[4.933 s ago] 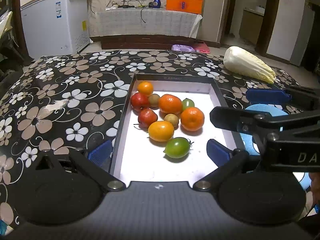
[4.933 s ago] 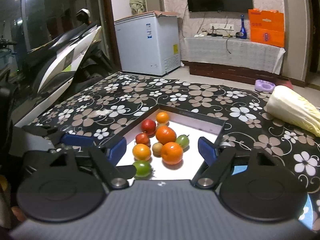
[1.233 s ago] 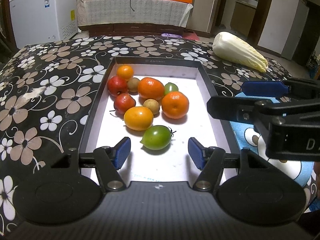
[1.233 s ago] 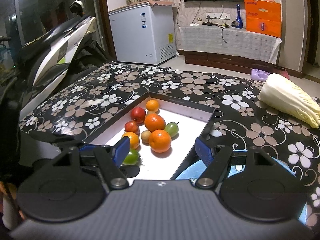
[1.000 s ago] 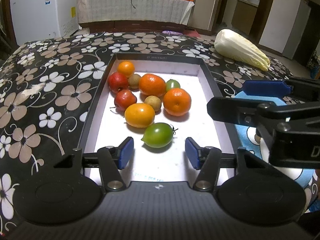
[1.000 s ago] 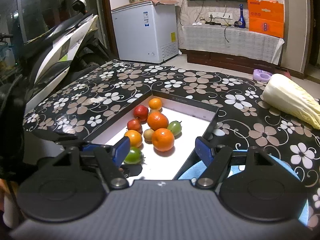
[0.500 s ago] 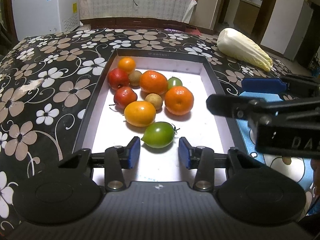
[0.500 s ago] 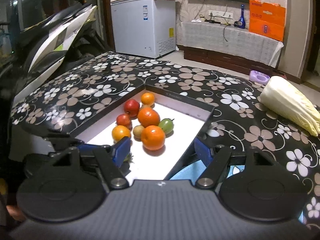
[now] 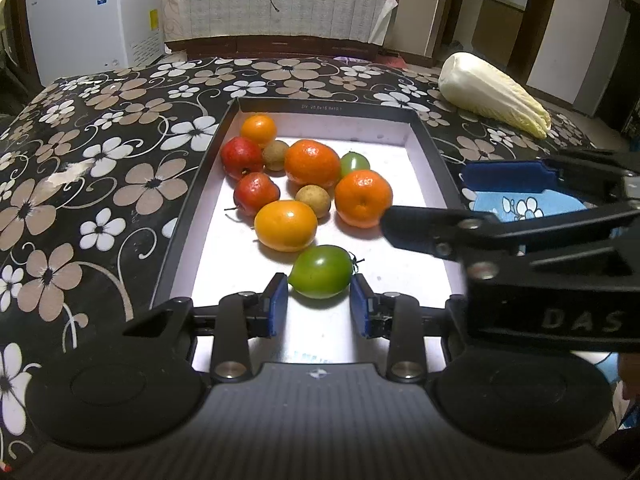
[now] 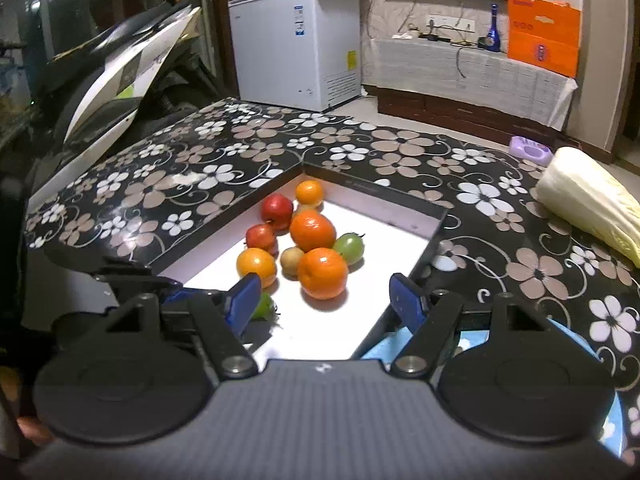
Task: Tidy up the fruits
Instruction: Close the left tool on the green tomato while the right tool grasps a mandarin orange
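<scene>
The left wrist camera looks steeply down along its claw [image 9: 319,306], close over the near end of the white-floored tray [image 9: 188,216], while the right wrist camera views that same tray [image 10: 434,236] and fruit pile obliquely from farther right.

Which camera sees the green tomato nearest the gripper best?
The left wrist view: the round green tomato shows whole, between the left gripper's blue pads. In the right wrist view it is mostly hidden behind the right gripper's finger.
</scene>
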A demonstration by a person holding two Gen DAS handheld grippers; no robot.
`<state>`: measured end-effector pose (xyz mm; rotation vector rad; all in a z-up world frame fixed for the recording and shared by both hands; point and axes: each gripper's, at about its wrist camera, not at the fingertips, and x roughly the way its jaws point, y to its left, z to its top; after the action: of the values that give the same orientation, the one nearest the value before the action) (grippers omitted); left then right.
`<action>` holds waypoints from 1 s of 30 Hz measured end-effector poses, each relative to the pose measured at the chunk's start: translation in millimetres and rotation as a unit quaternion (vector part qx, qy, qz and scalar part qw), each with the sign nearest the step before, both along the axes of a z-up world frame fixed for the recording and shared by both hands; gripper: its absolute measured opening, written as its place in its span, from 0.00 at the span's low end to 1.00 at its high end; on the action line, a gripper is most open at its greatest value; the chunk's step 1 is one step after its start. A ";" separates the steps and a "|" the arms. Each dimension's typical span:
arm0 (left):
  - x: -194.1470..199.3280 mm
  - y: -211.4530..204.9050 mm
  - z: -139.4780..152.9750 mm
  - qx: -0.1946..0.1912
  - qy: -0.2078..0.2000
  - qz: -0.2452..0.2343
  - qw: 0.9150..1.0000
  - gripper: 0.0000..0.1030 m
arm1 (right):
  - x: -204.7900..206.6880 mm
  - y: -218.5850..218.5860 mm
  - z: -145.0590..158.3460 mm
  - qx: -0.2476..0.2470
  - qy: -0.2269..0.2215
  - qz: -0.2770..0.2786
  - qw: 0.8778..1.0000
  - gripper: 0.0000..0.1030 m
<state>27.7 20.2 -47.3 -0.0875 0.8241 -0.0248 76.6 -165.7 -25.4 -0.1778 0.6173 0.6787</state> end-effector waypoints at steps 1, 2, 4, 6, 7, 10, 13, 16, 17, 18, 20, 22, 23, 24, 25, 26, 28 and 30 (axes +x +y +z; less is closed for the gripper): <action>-1.0 1.5 0.1 -0.001 0.001 0.000 1.000 0.39 | 0.0 2.5 -0.7 -0.001 0.000 0.003 1.000 0.71; -2.2 3.2 0.3 -0.001 0.003 0.001 1.000 0.39 | 0.3 5.7 -1.8 -0.003 0.000 0.007 1.000 0.71; -4.5 6.9 0.6 -0.003 0.005 0.003 1.000 0.39 | 1.4 11.8 -3.8 -0.006 0.000 0.010 1.000 0.71; -6.5 9.9 0.6 -0.002 0.006 0.003 1.000 0.39 | 3.6 17.4 -5.8 -0.009 -0.001 0.010 1.000 0.68; -7.2 11.3 0.8 -0.003 0.007 0.003 1.000 0.39 | 5.6 20.4 -7.0 -0.011 -0.001 0.008 1.000 0.59; -8.3 14.3 0.8 -0.004 0.007 0.003 1.000 0.39 | 15.6 25.8 -11.2 -0.014 0.005 -0.008 1.000 0.50; -9.2 15.1 0.9 -0.004 0.008 0.003 1.000 0.39 | 25.1 29.4 -19.4 -0.023 0.019 -0.018 0.999 0.50; -9.4 15.2 0.8 -0.005 0.008 0.003 1.000 0.39 | 29.3 34.5 -24.9 -0.033 0.026 -0.017 0.999 0.50; -9.6 15.5 0.9 -0.005 0.008 0.003 1.000 0.39 | 30.1 35.8 -26.3 -0.035 0.026 -0.017 0.999 0.50; -9.7 15.3 0.8 -0.006 0.008 0.004 1.000 0.39 | 31.3 37.4 -27.7 -0.039 0.027 -0.018 0.999 0.50; -10.2 15.3 0.6 -0.006 0.008 0.005 1.000 0.39 | 33.4 39.5 -30.3 -0.041 0.029 -0.019 0.999 0.48; -10.4 14.9 0.5 -0.005 0.008 0.005 1.000 0.39 | 35.7 42.1 -31.9 -0.043 0.030 -0.019 0.998 0.48; -10.7 14.5 0.5 -0.004 0.008 0.006 1.000 0.39 | 36.9 43.3 -33.1 -0.043 0.031 -0.019 0.998 0.48; -10.6 14.6 0.5 -0.004 0.008 0.006 1.000 0.39 | 37.6 44.5 -34.0 -0.044 0.033 -0.019 0.998 0.48; -10.1 15.1 0.7 -0.004 0.008 0.006 1.000 0.39 | 37.8 45.8 -34.7 -0.047 0.032 -0.020 0.998 0.48; -10.0 15.1 0.7 -0.004 0.008 0.007 1.000 0.39 | 37.9 47.2 -34.9 -0.050 0.031 -0.020 0.998 0.48; -9.5 14.9 0.9 -0.004 0.008 0.007 1.000 0.39 | 36.8 49.3 -35.6 -0.055 0.031 -0.016 0.998 0.41; -9.1 14.8 1.0 -0.003 0.008 0.007 1.000 0.39 | 36.8 48.5 -35.2 -0.055 0.029 -0.017 0.998 0.40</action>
<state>18.6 35.0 -46.3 -0.0995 0.8385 -0.0142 113.4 -117.2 -60.5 -0.2487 0.7132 0.6190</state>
